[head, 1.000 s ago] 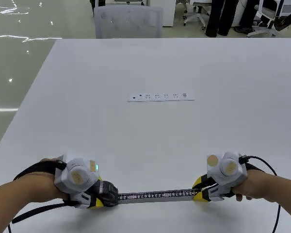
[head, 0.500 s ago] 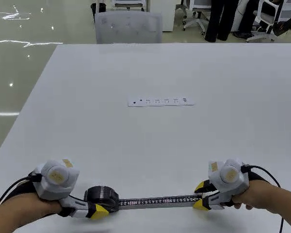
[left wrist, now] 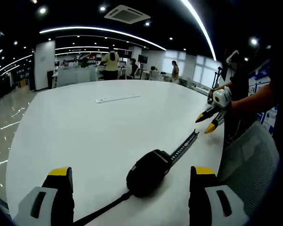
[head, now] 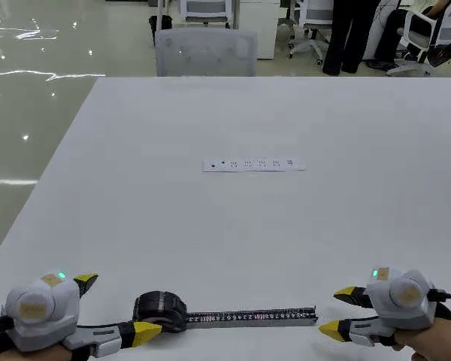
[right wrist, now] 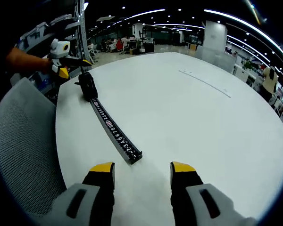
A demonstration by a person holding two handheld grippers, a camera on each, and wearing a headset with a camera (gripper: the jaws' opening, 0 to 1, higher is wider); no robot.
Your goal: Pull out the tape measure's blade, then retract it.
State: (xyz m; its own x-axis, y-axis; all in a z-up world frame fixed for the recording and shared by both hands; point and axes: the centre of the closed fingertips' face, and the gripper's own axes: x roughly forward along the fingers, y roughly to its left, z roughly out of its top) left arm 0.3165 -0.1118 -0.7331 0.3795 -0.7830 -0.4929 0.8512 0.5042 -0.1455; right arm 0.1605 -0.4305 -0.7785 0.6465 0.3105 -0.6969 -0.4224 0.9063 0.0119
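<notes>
A black tape measure case [head: 159,310] lies on the white table [head: 233,226] near its front edge. Its blade [head: 252,317] stretches out flat to the right, ending at a hook [head: 313,312]. My left gripper [head: 116,306] is open just left of the case, its jaws on either side and apart from it. In the left gripper view the case [left wrist: 148,172] sits between the yellow tips of that gripper [left wrist: 132,170]. My right gripper [head: 337,310] stands open a little right of the hook. In the right gripper view the blade's end [right wrist: 134,156] lies just ahead of the open gripper [right wrist: 142,167].
A white power strip [head: 254,164] lies mid-table. A grey chair [head: 205,51] stands at the far edge, with office chairs and people standing beyond. A mesh chair seat [right wrist: 23,141] is close behind the table's front edge.
The left gripper has let go of the case and drawn back left. The right gripper has released the blade's end and moved right. The blade stays extended on the table.
</notes>
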